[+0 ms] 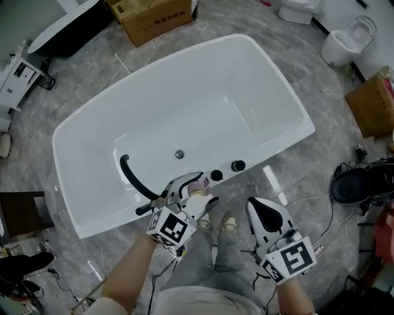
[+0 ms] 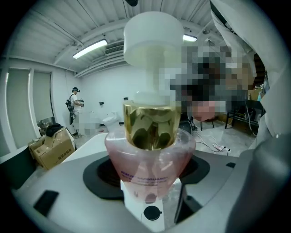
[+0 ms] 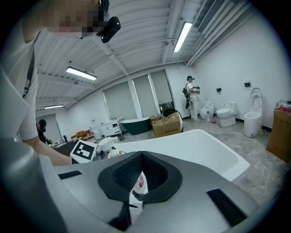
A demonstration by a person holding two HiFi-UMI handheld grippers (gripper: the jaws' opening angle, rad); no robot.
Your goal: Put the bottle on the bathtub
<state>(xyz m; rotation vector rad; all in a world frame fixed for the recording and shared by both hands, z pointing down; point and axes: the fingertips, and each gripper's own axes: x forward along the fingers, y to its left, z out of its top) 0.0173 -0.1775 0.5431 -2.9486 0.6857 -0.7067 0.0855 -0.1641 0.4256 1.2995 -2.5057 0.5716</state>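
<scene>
Two grippers show low in the head view, at the near side of a white bathtub [image 1: 203, 46] standing on a grey marbled floor [image 1: 332, 154]. The left gripper [image 1: 206, 187] is at the tub's 6 o'clock rim, its jaws set wide and clamped around the pink body of a bottle [image 1: 197, 192]. In the left gripper view the bottle [image 2: 150, 136] stands upright between the black pads, with a clear neck of yellowish liquid and a broad white cap on top. From above, the bottle lies over the flat ledge of the rim, between a curved black faucet [image 1: 130, 177] at its 9 o'clock and two black knobs [image 1: 217, 175] at its 2 o'clock. Whether its base touches the ledge cannot be told.

The right gripper [image 1: 253, 206] hangs over the floor at 4 o'clock from the left one, clear of the tub. Its jaws are drawn together at the tips and grasp nothing.

A round drain [image 1: 180, 154] sits in the tub's floor. A cardboard box [image 1: 157, 18] lies beyond the tub at 12 o'clock, and a toilet [image 1: 351, 40] stands at 2 o'clock.
</scene>
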